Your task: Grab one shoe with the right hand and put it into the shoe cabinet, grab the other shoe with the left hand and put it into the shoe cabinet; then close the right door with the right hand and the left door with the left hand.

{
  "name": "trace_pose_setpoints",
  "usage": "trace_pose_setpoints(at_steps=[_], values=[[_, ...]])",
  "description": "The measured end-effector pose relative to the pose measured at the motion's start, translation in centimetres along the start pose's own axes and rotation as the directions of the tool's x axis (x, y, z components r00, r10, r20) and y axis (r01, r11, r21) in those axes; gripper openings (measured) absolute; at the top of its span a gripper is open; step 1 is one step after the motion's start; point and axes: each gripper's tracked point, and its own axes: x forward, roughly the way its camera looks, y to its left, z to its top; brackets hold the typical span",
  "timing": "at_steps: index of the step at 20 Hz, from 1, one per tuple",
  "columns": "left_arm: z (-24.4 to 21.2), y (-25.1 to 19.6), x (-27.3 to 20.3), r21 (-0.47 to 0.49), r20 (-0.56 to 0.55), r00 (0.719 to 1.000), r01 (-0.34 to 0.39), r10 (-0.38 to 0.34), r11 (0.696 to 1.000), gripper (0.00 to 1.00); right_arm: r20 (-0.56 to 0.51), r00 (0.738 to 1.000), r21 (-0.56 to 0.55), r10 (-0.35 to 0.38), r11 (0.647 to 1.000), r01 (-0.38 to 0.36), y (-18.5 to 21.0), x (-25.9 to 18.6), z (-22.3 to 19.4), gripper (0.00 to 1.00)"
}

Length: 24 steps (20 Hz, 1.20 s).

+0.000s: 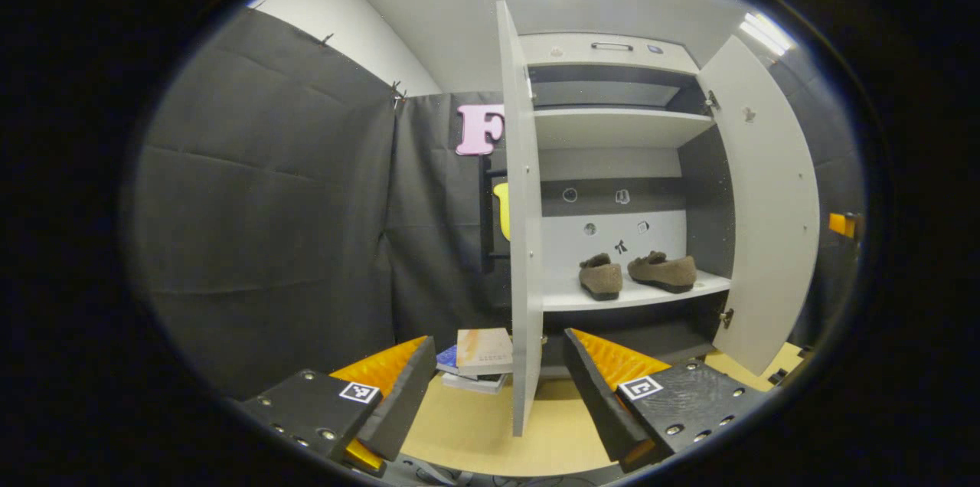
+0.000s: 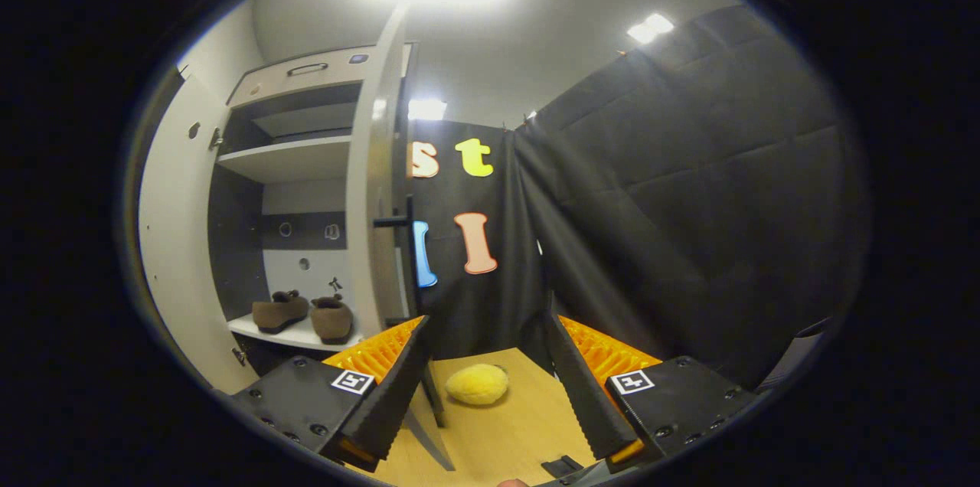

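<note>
Now the shoe cabinet (image 1: 612,58) is standing with both doors (image 1: 521,242) open and both shoes (image 1: 601,276) sitting side by side on its lower shelf (image 1: 566,297), while the left tongs (image 1: 494,387) and right tongs (image 2: 486,387) are hovering spread and empty, so closing the right door (image 2: 373,188) is likely coming next.

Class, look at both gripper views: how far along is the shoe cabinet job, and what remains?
Done: both shoes, one and the other, sit side by side on the cabinet's lower shelf. In hand: nothing; the left gripper and right gripper are open and empty. Left: the right door and the left door both stand open and need closing.
</note>
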Motion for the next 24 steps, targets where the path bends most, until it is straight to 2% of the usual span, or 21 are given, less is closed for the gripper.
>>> trace_pose_setpoints(at_steps=[4,8,13,17,19,22,23,24], values=[[-1.1,2.7,-1.4,-0.021,-0.01,0.999,-0.032,0.032,0.999,1.0,0.034,0.997,0.064,-0.074,0.995,0.071,-1.0,3.2,3.0,0.98],[-2.1,4.7,-1.4,-0.031,-0.029,0.997,-0.067,0.066,0.997,1.0,-0.007,0.999,0.093,-0.038,0.995,0.039,1.2,5.6,2.1,0.98],[-2.3,5.9,-1.0,-0.033,-0.03,0.996,-0.08,0.079,0.996,1.0,-0.006,1.0,0.048,0.001,0.999,0.0,2.2,5.7,1.9,0.97],[-2.6,6.4,0.0,-0.046,-0.035,0.996,-0.078,0.077,0.996,0.98,0.042,0.999,-0.086,-0.001,0.996,0.004,3.4,4.8,2.6,0.97],[-3.0,6.3,0.6,-0.056,-0.044,0.996,-0.074,0.072,0.996,0.99,0.057,0.998,-0.118,0.035,0.993,-0.028,4.9,4.4,2.9,0.97],[-3.4,6.0,1.1,-0.075,-0.051,0.997,-0.065,0.061,0.995,1.0,0.046,0.991,-0.071,0.122,0.99,-0.119,7.8,3.8,2.4,0.97],[-3.6,5.9,1.1,-0.081,-0.058,0.997,-0.061,0.057,0.995,0.89,0.038,0.988,-0.046,0.148,0.988,-0.146,8.5,3.7,2.1,0.97],[-3.9,6.0,1.2,-0.084,-0.063,0.996,-0.062,0.057,0.995,0.89,0.034,0.984,-0.019,0.174,0.985,-0.173,9.4,3.6,1.8,0.97]])
